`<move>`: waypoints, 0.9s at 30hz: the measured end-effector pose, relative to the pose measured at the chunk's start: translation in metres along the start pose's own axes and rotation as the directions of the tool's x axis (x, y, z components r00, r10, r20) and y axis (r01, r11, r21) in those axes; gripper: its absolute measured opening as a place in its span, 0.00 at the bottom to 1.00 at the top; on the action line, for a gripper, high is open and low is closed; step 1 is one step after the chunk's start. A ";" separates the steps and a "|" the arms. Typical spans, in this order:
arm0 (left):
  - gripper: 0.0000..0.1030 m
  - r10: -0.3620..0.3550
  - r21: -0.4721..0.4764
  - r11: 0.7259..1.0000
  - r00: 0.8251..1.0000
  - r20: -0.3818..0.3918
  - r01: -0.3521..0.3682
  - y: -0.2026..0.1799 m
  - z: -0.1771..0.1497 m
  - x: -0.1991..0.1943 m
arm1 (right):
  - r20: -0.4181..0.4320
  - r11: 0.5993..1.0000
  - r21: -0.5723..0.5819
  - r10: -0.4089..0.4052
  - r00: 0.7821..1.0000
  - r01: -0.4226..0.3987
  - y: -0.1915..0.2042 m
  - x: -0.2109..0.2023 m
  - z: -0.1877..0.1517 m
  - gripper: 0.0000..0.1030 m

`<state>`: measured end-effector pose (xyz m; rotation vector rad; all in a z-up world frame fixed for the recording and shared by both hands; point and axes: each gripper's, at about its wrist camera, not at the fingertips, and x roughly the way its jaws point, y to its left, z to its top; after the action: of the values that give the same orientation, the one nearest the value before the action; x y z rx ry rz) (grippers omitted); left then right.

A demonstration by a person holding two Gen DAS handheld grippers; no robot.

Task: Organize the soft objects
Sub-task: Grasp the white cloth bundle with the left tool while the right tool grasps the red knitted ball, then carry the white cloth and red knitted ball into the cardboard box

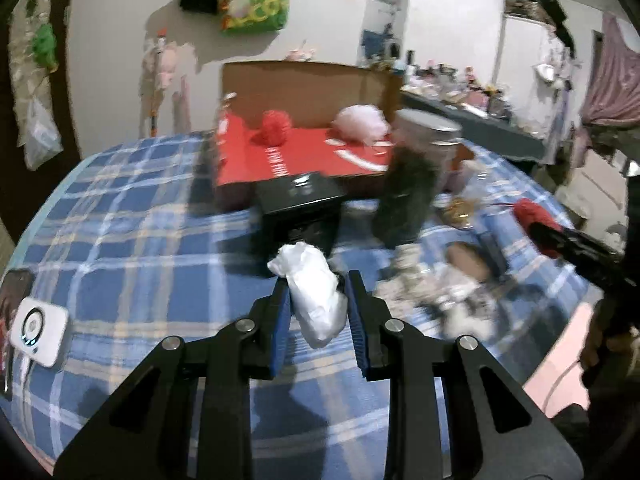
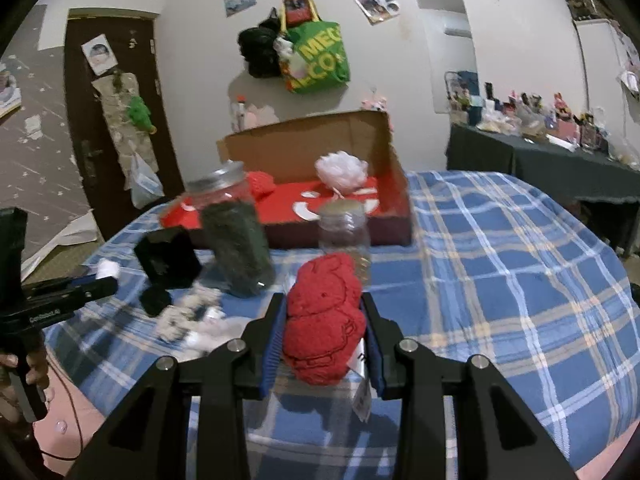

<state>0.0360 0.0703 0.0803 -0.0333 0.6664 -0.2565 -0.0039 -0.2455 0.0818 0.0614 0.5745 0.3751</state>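
Observation:
In the left wrist view my left gripper is shut on a crumpled white soft bundle, held a little above the blue plaid bedspread. My right gripper is shut on a red knitted soft toy with a white tag hanging below it. Beyond both stands an open cardboard box with a red floor. Inside it lie a red pom and a pale pink fluffy ball. The right wrist view shows the same box and the fluffy ball.
A jar of dark green stuff, a clear lidded jar and a black case stand between the grippers and the box. A heap of patterned cloth lies on the bedspread. A white device sits at the left edge.

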 end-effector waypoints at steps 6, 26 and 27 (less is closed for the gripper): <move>0.24 -0.104 0.036 0.994 0.995 -0.006 0.104 -0.031 0.006 0.011 | 0.003 0.998 -0.012 0.056 0.998 -0.056 0.014 0.002 0.003 0.37; 0.24 -0.175 -0.004 0.985 0.983 -0.063 0.175 -0.038 0.007 0.034 | -0.034 0.996 0.012 0.088 0.996 -0.088 0.015 0.010 -0.006 0.37; 0.24 -0.168 -0.015 0.986 0.984 -0.064 0.168 -0.033 0.007 0.033 | -0.034 0.996 0.022 0.083 0.996 -0.082 0.011 0.009 -0.006 0.37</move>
<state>0.0574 0.0305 0.0694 -0.0905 0.7308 -0.4185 -0.0039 -0.2319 0.0736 0.0986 0.6113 0.4515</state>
